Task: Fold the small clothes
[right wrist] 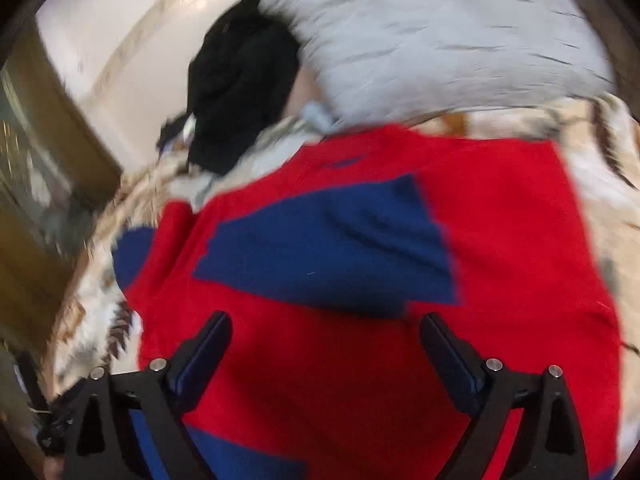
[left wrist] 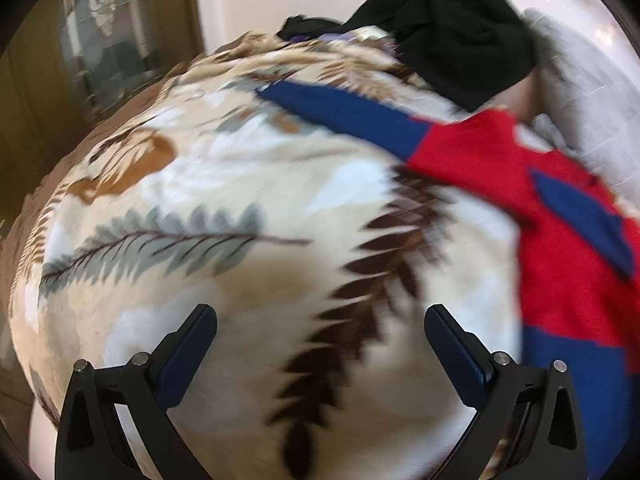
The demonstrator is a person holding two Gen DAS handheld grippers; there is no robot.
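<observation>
I am hovering my right gripper, jaws spread and empty, over the red and blue top, which is lying flat on the leaf-print blanket, one blue sleeve folded across it, probably to narrow it. My left gripper is gaping empty beside the top. I am seeing no containers.

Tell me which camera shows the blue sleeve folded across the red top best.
The right wrist view: the folded blue sleeve lies whole and central across the red top. The left wrist view catches only a blurred strip of it at its right edge; there the other sleeve stretches out over the blanket.
</observation>
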